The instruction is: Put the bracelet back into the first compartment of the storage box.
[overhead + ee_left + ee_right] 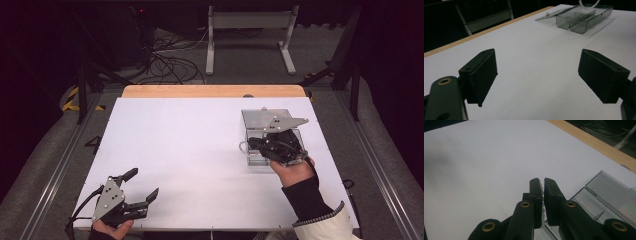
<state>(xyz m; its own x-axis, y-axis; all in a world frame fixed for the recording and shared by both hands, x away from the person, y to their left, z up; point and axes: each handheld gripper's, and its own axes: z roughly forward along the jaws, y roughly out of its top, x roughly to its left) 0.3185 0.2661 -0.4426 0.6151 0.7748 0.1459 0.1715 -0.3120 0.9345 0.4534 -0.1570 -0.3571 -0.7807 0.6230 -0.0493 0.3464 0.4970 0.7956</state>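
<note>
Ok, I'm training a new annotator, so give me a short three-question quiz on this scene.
1. True or false: the left claw is shut on the clear compartment box.
2. What does the right claw pinch? A) a string of white beads B) a pen C) a cloth
3. Fill in: the box's lid is ____.
Key: 1 false, it is open above the white table, far from the box; 2 A; 3 open.
</note>
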